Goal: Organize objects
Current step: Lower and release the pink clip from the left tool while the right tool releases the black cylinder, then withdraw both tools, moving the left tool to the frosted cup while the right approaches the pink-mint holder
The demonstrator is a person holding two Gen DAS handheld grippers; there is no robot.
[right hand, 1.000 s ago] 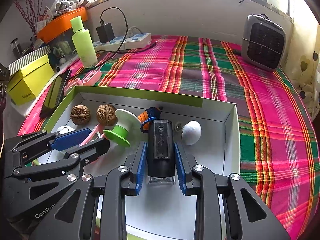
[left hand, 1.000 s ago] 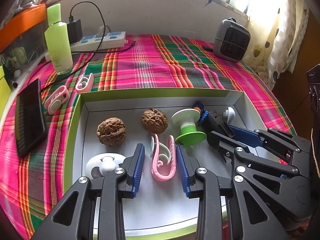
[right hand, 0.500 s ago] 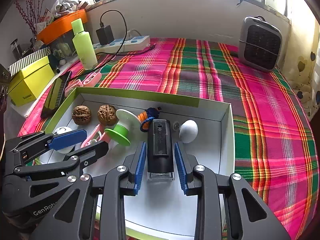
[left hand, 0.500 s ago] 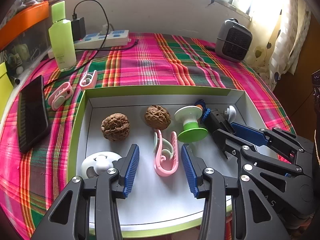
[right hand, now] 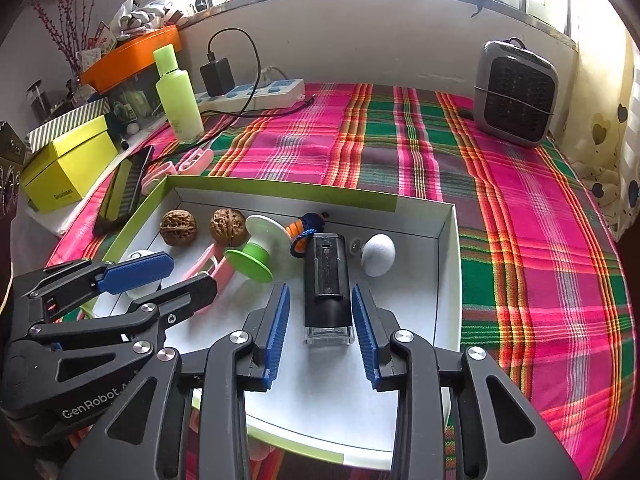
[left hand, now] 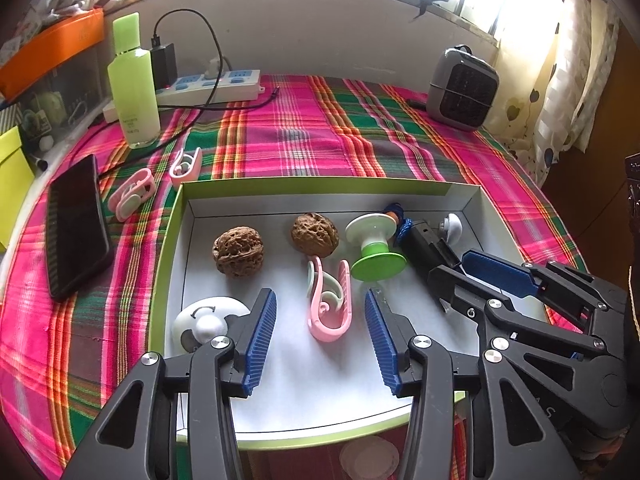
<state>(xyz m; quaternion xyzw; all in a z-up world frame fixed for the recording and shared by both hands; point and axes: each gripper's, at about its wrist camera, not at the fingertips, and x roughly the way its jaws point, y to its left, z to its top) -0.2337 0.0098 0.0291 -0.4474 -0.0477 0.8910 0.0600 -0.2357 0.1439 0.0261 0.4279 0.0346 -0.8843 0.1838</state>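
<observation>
A: Left gripper [left hand: 320,330]?
B: Jaws spread, just been opening. Pink clip [left hand: 329,299] between the pads, touching neither. Lying flat on the tray [left hand: 320,412] floor, near-centre.

A: Right gripper [right hand: 320,330]?
B: Also spread, just been opening. Black stamp [right hand: 327,285] between the pads, a gap each side. Resting on the tray floor, right half, clear base toward the near edge.

A: Rest of the tray?
B: Two walnuts: left one [left hand: 239,252], right one [left hand: 315,234] just far of the clip. Green-and-white spool [left hand: 374,246] right of that, tipped on its side. Blue-orange cord bit [right hand: 305,232] behind the spool, touching the stamp's far end. White egg shape [right hand: 378,255] in the far right corner, just right of the stamp. White round knob piece [left hand: 206,320] near left, partly behind the left gripper's left finger.

A: Outside the tray?
B: Two more pink clips [left hand: 134,192] on the plaid cloth [left hand: 360,140], just off the far left corner. Phone [left hand: 74,226] left of the tray. Green bottle [left hand: 134,84] and power strip [left hand: 212,86] far left, heater [left hand: 462,88] far right.
</observation>
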